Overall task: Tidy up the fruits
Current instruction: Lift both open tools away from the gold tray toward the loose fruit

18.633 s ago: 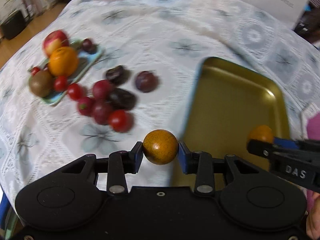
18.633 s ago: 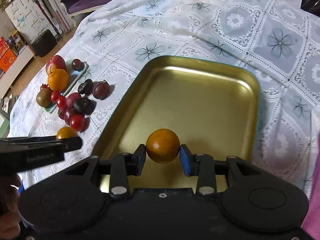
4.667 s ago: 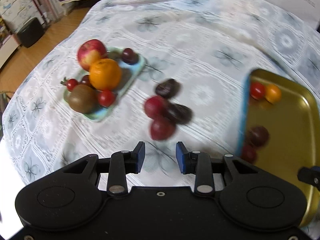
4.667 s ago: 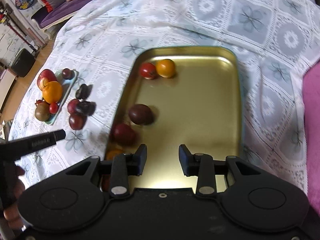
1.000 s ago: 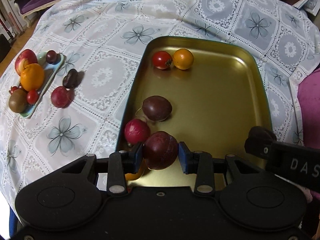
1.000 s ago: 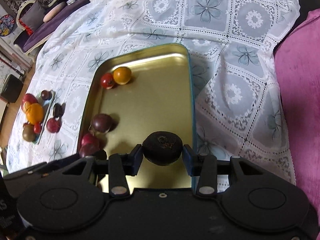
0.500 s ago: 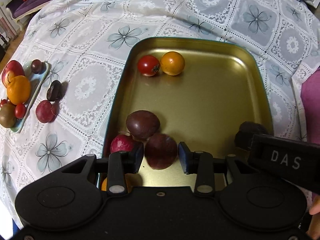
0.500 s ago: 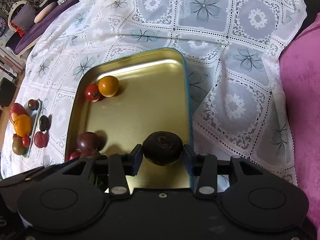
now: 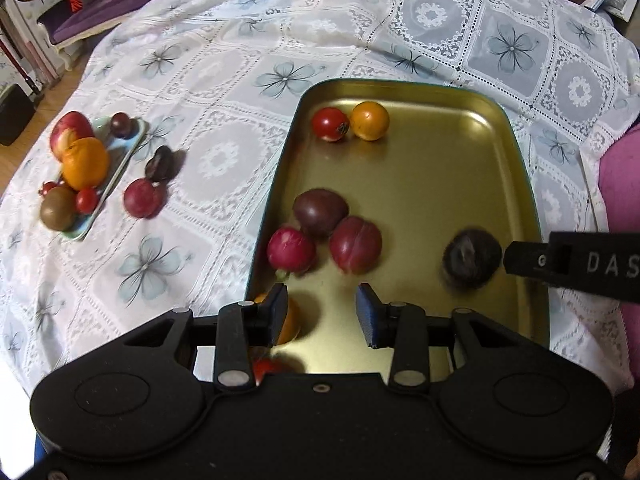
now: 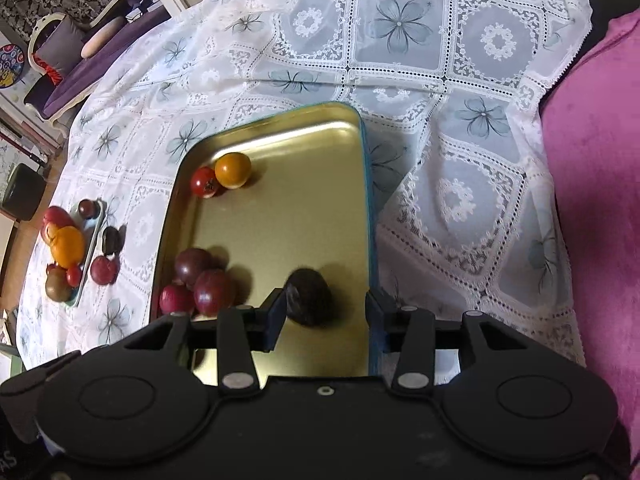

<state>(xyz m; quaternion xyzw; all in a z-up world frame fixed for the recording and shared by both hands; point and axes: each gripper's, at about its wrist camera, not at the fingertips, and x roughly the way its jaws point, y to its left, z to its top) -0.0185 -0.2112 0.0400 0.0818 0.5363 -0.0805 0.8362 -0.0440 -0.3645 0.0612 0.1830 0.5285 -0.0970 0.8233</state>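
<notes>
A gold tray (image 9: 432, 168) (image 10: 280, 216) lies on the lace tablecloth. It holds a red tomato (image 9: 330, 124), an orange fruit (image 9: 370, 121), a dark purple plum (image 9: 320, 212), a red plum (image 9: 355, 245), a pink-red fruit (image 9: 291, 250) and a dark plum (image 9: 472, 258) (image 10: 309, 298). My left gripper (image 9: 322, 312) is open and empty just behind the red plum. My right gripper (image 10: 326, 318) is open; the dark plum lies loose in the tray between its fingers. An orange fruit (image 9: 289, 320) sits partly hidden behind my left finger.
A small light-blue plate (image 9: 120, 168) at the left holds an apple, an orange, a kiwi and small fruits. A red plum (image 9: 143, 198) and a dark plum (image 9: 159, 158) lie on the cloth beside it. A pink cushion (image 10: 596, 208) borders the table's right.
Both grippers have opened. The red plum left my left gripper and the dark plum left my right gripper; both now lie in the tray.
</notes>
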